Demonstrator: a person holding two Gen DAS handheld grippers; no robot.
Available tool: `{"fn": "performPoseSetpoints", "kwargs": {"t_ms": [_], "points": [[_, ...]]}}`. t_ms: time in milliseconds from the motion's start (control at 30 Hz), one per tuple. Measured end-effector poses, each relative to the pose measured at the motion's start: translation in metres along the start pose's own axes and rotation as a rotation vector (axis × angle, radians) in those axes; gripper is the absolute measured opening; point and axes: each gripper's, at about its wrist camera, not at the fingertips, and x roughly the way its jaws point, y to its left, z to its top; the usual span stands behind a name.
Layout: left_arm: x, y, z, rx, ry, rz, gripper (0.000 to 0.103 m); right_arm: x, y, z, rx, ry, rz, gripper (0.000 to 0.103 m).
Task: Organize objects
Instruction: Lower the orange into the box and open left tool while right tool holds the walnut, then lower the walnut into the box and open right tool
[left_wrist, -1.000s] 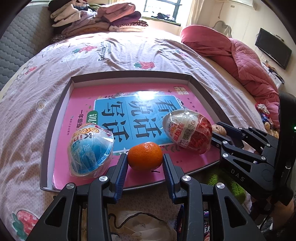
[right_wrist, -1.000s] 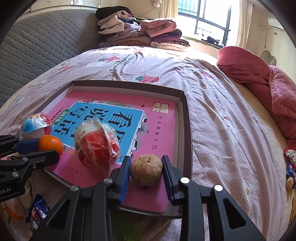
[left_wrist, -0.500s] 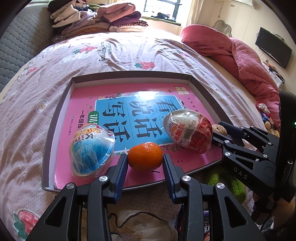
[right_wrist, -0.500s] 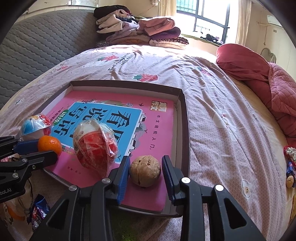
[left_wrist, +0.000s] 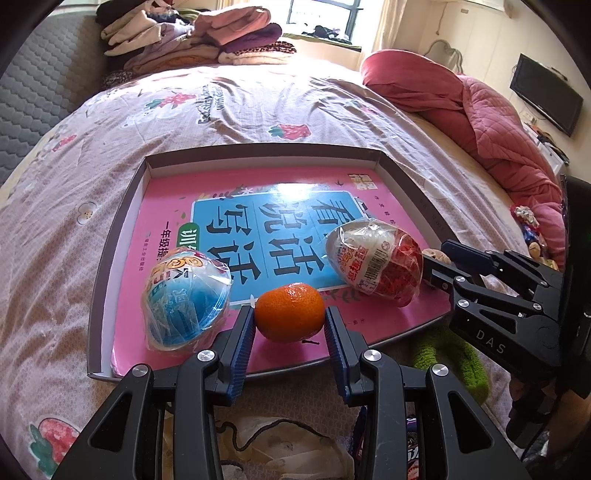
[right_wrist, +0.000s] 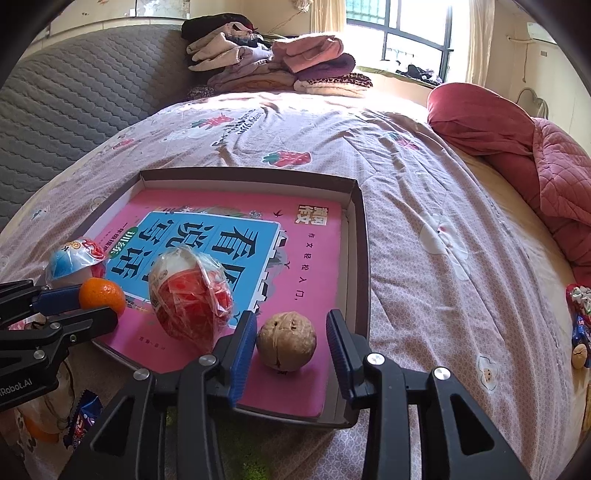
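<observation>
The right gripper (right_wrist: 291, 338) has just been opening its jaws: a second ago the pads pressed the walnut (right_wrist: 286, 345), now there are gaps on both sides and the nut sits free on the pink book (right_wrist: 314, 258) inside the tray (right_wrist: 364, 266). The left gripper (left_wrist: 290, 326) is unchanged, jaws narrow and closed on the orange (left_wrist: 290, 312), between the blue egg (left_wrist: 186, 299) and red egg (left_wrist: 375, 260).
</observation>
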Motion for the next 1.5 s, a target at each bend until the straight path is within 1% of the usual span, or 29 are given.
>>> {"fn": "performPoseSetpoints", "kwargs": {"t_ms": [267, 800, 867, 933, 1167, 1500], "points": [[-0.007, 0.0, 0.003, -0.001, -0.022, -0.003, 0.04, -0.002, 0.0, -0.001, 0.003, -0.003, 0.003, 0.039], [-0.022, 0.0, 0.007, -0.003, -0.042, -0.005, 0.041, -0.008, 0.0, 0.002, 0.009, -0.017, 0.002, 0.039], [-0.026, -0.001, 0.008, 0.001, -0.052, -0.001, 0.043, -0.01, 0.0, 0.003, 0.01, -0.022, 0.001, 0.039], [-0.03, -0.002, 0.008, 0.004, -0.061, 0.006, 0.053, -0.012, 0.0, 0.004, 0.009, -0.029, 0.003, 0.039], [-0.044, -0.003, 0.01, 0.0, -0.088, 0.008, 0.054, -0.022, 0.002, 0.007, 0.011, -0.052, 0.015, 0.039], [-0.058, -0.001, 0.007, -0.004, -0.105, 0.015, 0.057, -0.04, 0.007, 0.011, 0.003, -0.092, 0.035, 0.039]]}}
